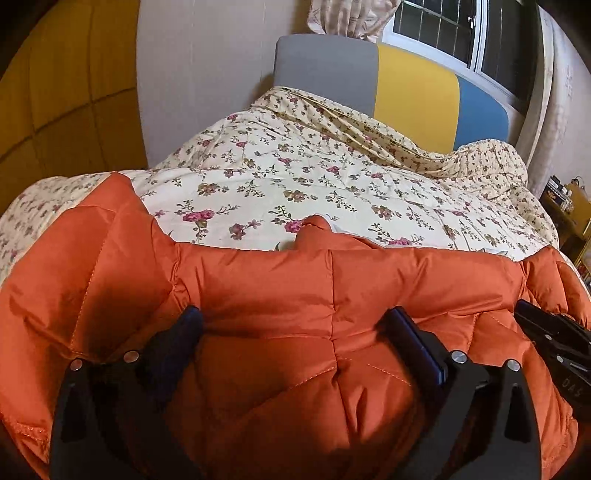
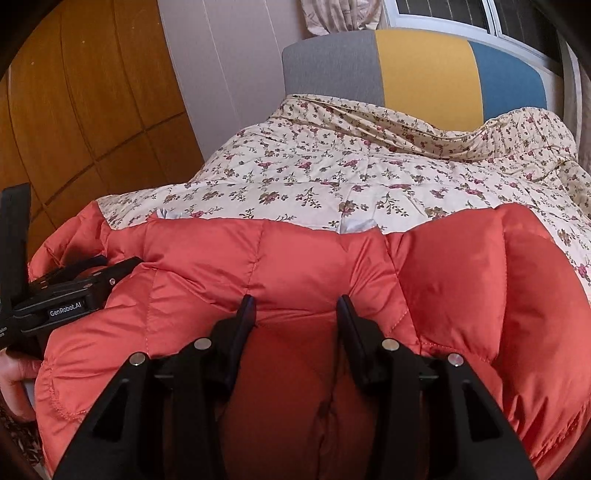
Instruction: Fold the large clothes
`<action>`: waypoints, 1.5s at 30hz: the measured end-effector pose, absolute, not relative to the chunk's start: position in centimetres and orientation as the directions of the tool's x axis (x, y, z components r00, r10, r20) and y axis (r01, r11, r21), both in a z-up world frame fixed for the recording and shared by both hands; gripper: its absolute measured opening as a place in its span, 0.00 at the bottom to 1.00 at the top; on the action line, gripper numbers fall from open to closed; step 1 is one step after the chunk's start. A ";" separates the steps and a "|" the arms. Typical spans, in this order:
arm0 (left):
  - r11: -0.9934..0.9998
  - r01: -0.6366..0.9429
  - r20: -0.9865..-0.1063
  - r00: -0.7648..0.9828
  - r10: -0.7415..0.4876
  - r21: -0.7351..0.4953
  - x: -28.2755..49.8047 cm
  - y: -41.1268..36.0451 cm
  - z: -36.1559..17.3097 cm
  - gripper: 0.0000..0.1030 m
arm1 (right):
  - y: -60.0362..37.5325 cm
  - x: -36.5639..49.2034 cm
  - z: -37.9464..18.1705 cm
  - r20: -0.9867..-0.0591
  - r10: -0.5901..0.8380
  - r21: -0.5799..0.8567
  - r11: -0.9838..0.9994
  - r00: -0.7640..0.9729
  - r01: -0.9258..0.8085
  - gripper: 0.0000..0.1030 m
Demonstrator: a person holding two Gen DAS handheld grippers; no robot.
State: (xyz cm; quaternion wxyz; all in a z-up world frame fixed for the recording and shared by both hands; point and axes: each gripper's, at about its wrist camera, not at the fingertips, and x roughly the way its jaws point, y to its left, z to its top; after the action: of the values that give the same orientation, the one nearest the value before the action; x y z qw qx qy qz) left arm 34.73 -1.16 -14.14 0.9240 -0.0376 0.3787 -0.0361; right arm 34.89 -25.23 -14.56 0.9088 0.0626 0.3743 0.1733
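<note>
An orange quilted down jacket lies across the near part of the bed, also in the right wrist view. My left gripper has its jaws wide apart, with jacket fabric bulging up between the fingers. My right gripper has its jaws partly closed, pressing a thick bunch of jacket between the fingers. The right gripper shows at the right edge of the left wrist view. The left gripper shows at the left of the right wrist view, resting on the jacket's edge.
The bed has a cream floral quilt, bunched at the far right. A grey, yellow and blue headboard stands behind, under a window. A wooden wardrobe is at the left. A cluttered shelf sits at the right.
</note>
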 end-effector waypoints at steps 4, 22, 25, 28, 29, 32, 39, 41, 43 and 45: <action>0.998 0.029 -0.718 0.693 -0.063 -0.060 34.2 -1.4 -13.6 0.97 | -25.3 34.8 -14.5 -0.657 0.361 0.242 0.932 0.661 -0.268 0.46; 0.977 -0.209 -0.736 0.654 0.174 0.046 33.3 7.6 -12.5 0.97 | -35.3 34.3 -12.5 -0.704 0.124 0.253 0.964 0.700 0.085 0.61; 0.982 -0.188 -0.747 0.654 0.119 -0.008 33.3 8.0 -14.0 0.97 | -37.3 34.6 -15.0 -0.726 0.158 0.340 0.928 0.669 0.150 0.62; 0.981 -0.175 -0.756 0.653 0.053 -0.082 33.8 8.7 -14.9 0.97 | -37.3 34.8 -16.0 -0.738 0.135 0.333 0.925 0.661 0.183 0.62; 0.977 -0.175 -0.763 0.646 0.020 -0.123 34.2 9.2 -15.3 0.97 | -37.1 35.0 -15.9 -0.743 0.126 0.320 0.930 0.658 0.183 0.63; 0.970 -0.174 -0.773 0.633 -0.023 -0.172 34.8 9.5 -16.0 0.97 | -36.7 35.2 -16.2 -0.747 0.111 0.303 0.935 0.656 0.187 0.64; 0.969 -0.194 -0.757 0.654 0.010 -0.155 32.4 9.3 -14.3 0.97 | -36.6 33.5 -14.5 -0.720 0.084 0.282 0.942 0.689 0.180 0.66; 0.962 -0.188 -0.714 0.700 -0.011 -0.199 29.8 9.8 -13.0 0.97 | -36.1 32.4 -13.6 -0.712 0.088 0.281 0.945 0.697 0.168 0.66; 0.948 -0.188 -0.666 0.745 -0.031 -0.255 27.0 10.2 -12.0 0.97 | -35.2 30.9 -12.6 -0.705 0.099 0.285 0.946 0.702 0.153 0.67; 0.935 -0.197 -0.625 0.780 -0.032 -0.294 24.0 10.4 -11.4 0.97 | -34.4 29.5 -11.8 -0.696 0.100 0.281 0.949 0.711 0.142 0.67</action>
State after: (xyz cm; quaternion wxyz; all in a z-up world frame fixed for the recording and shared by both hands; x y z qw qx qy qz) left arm 23.98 10.44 -11.39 0.9271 -0.1742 0.3289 0.0443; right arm 29.49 -34.43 -11.78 0.9111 0.1593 0.3801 -0.0116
